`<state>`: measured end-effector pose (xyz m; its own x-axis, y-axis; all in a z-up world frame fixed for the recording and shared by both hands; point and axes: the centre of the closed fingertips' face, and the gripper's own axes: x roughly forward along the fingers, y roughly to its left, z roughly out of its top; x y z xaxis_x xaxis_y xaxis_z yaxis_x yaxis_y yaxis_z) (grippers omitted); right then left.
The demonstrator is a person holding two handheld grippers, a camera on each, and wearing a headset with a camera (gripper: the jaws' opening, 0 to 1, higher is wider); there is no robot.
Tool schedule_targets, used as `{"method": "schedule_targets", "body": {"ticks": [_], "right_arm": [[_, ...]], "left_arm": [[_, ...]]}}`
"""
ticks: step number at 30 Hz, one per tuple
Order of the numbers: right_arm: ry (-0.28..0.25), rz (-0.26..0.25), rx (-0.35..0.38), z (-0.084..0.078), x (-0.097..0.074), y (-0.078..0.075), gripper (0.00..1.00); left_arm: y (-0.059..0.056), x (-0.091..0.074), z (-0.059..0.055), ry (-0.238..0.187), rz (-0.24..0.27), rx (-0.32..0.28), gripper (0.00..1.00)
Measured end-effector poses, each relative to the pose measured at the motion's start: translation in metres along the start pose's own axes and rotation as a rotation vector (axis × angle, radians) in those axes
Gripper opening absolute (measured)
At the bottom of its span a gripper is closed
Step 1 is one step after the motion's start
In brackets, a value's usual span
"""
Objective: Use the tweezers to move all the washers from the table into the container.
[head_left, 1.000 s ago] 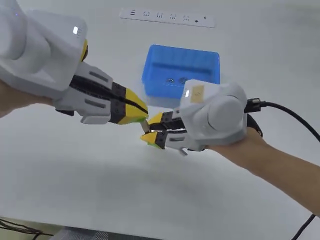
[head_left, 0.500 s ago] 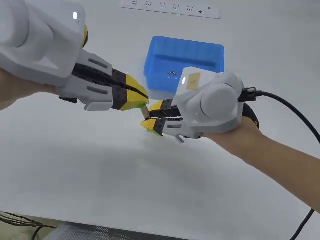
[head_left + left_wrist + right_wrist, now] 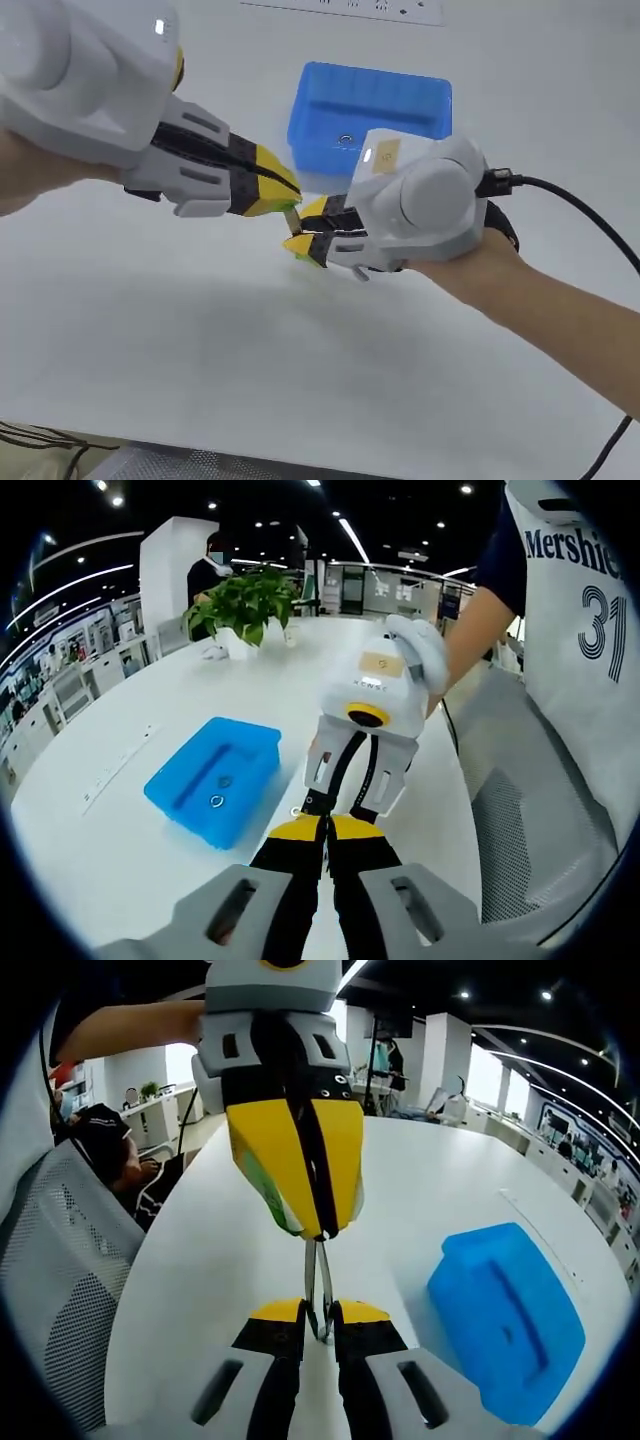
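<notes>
Thin steel tweezers span between the left gripper and right gripper, each pair of yellow jaws pinched shut on one end. Beyond the jaws, ring washers lie inside the blue plastic container.

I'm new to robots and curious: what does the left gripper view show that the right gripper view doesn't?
Left gripper view: a potted plant and a jersey numbered 31. Right gripper view: the tweezers seen plainly, pinched between yellow jaws. Both: the blue container, the white table and a mesh chair.
</notes>
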<state>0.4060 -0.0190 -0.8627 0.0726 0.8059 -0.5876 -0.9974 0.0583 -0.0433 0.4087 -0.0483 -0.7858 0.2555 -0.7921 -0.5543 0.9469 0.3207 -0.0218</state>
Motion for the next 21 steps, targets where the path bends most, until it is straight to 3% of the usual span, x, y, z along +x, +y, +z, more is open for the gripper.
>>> {"method": "schedule_targets", "body": {"ticks": [7,13,21], "right_arm": [[0.022,0.011,-0.022,-0.0041,-0.0020,0.0000,0.13],[-0.021,0.044,-0.031,0.0024,-0.0058,0.0007,0.13],[-0.009,0.048,-0.038,0.0021,-0.0051,-0.0001,0.11]], "left_arm": [[-0.0001,0.0019,0.0011,0.012,-0.002,0.024,0.05],[0.0011,0.0018,-0.0003,0.010,-0.008,0.019,0.05],[0.0072,0.0043,-0.0010,-0.004,-0.008,-0.009,0.05]]}}
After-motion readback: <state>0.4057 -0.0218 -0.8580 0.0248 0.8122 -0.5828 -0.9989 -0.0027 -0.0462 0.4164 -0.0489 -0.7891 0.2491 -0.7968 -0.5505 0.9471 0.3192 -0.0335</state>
